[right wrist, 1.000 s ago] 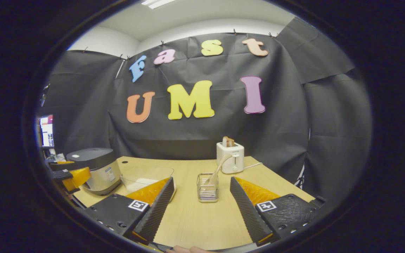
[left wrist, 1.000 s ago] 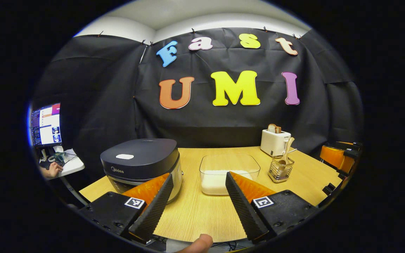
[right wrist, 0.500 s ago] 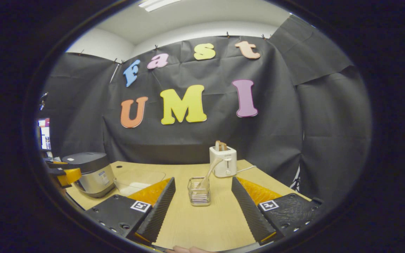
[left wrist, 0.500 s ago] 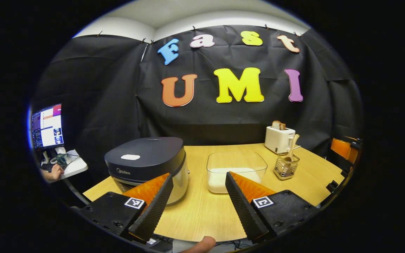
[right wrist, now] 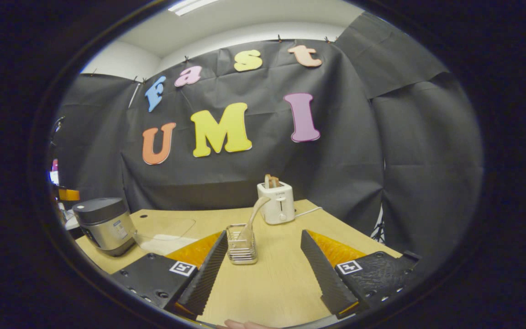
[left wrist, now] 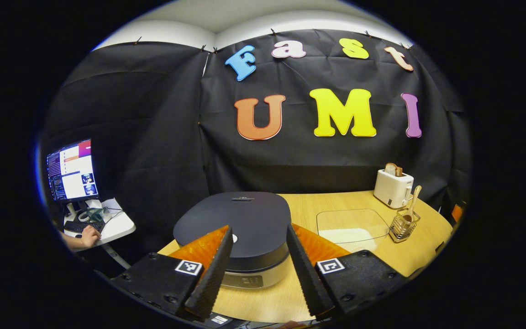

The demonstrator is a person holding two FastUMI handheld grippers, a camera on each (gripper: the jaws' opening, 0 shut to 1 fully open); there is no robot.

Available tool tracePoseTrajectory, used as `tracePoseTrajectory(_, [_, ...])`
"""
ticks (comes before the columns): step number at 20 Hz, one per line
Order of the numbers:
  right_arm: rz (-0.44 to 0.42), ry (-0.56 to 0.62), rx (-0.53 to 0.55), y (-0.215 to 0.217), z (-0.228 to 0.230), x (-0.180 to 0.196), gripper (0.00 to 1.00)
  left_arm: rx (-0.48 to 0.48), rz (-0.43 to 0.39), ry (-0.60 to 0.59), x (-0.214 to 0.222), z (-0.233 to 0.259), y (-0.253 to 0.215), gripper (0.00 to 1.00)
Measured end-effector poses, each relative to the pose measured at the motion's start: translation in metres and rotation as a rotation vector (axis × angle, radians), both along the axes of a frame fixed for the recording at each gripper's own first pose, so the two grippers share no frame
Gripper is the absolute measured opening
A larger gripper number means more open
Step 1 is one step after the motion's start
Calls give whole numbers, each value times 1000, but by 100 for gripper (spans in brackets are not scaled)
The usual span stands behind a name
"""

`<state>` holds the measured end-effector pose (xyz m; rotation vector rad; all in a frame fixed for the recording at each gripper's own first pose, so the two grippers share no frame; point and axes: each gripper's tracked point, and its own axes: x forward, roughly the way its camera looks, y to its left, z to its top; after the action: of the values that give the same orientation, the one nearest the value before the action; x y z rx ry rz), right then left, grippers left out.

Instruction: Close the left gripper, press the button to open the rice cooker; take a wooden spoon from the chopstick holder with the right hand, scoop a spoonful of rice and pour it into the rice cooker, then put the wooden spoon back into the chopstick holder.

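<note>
Straight ahead of the left tongs [left wrist: 257, 269] in the left gripper view sits the rice cooker [left wrist: 238, 228], its dark lid down, framed between the two fingers, which stand apart over the near edge of the desk [left wrist: 318, 205]. Whether either finger touches the cooker cannot be told. A small white button [left wrist: 234, 238] on the lid peeks out just beside the left finger. To the right of the cooker lies a clear container of rice [left wrist: 352, 228], and beyond that a wire chopstick holder [left wrist: 403, 226] with a wooden spoon [left wrist: 412, 203] leaning upright in it. A white toaster [left wrist: 393, 187] with bread in its slot stands behind the holder. Far left, a monitor [left wrist: 72, 170] glows on a side table, with a person's hand [left wrist: 90, 236] at a keyboard.

From the right gripper view, the right tongs [right wrist: 263, 274] are apart and hold nothing. The chopstick holder [right wrist: 241, 244] stands on the desk [right wrist: 281, 274] just beside the left finger, the wooden spoon [right wrist: 254, 214] slanting up out of it. The toaster [right wrist: 276, 203] is behind, the rice cooker [right wrist: 104, 225] well off to the left with the rice container [right wrist: 165, 230] next to it.
</note>
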<state>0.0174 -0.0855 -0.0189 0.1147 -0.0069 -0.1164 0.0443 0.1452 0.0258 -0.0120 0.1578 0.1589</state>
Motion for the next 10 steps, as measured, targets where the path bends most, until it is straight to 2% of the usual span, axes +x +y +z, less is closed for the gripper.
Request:
tracePoseTrajectory(3, [0,7,-5,-9,-5,1,96,8,1,94,12,-8,22,53])
tracePoseTrajectory(6, [1,6,-8,-13,-8,2,96,-30,-10,172,20,-22,32,21])
tracePoseTrajectory(7, [4,7,-7,-12,-9,2,96,-42,-12,192,22,-25,34,14])
tracePoseTrajectory(10, [15,9,-14,-12,-12,2,96,-63,-8,249,20,-35,36,3])
